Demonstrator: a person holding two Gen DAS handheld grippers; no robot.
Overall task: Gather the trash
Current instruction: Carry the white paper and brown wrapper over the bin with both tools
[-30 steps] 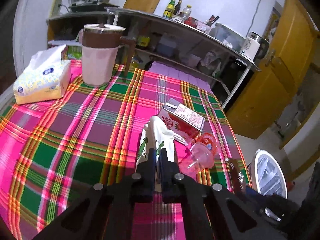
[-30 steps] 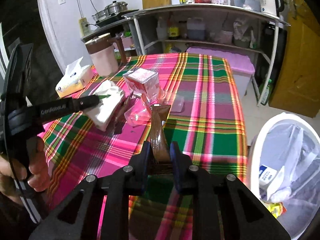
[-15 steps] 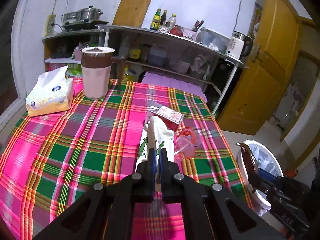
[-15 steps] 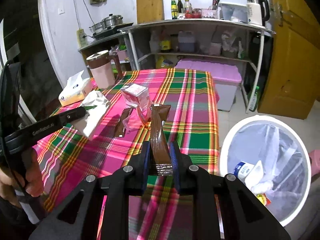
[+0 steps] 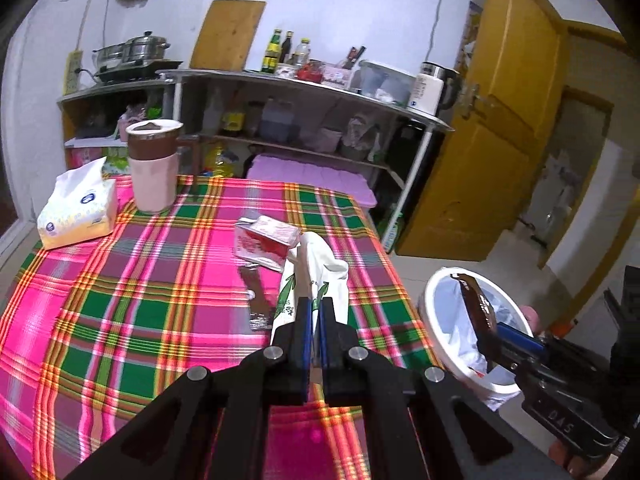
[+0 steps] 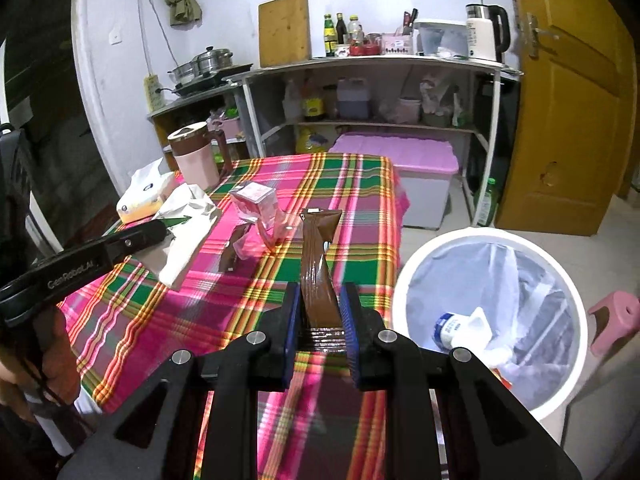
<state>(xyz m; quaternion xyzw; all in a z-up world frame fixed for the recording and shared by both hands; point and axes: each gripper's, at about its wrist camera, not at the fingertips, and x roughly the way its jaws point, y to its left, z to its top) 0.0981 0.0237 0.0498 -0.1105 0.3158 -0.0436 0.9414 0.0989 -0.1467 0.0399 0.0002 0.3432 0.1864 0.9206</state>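
Left tool [image 5: 314,308] pinches crumpled white wrapper [image 5: 316,276]; right tool [image 6: 319,312] clamps glossy brown wrapper [image 6: 318,264].

We look across a table [image 6: 360,208] draped in a pink, green and yellow plaid cloth toward a pale wall [image 6: 224,8]. Against it stands a grey shelving unit [image 6: 372,64] topped with bottles [image 6: 340,34], a white kettle [image 6: 482,34] and a leaning wooden cutting board [image 6: 284,28]. A lower shelf beside it carries steel pots [image 6: 206,64] (a cloth hangs on the wall above). A yellow wooden door [image 6: 568,92] stands at right, and the floor [image 6: 624,224] is light tile.
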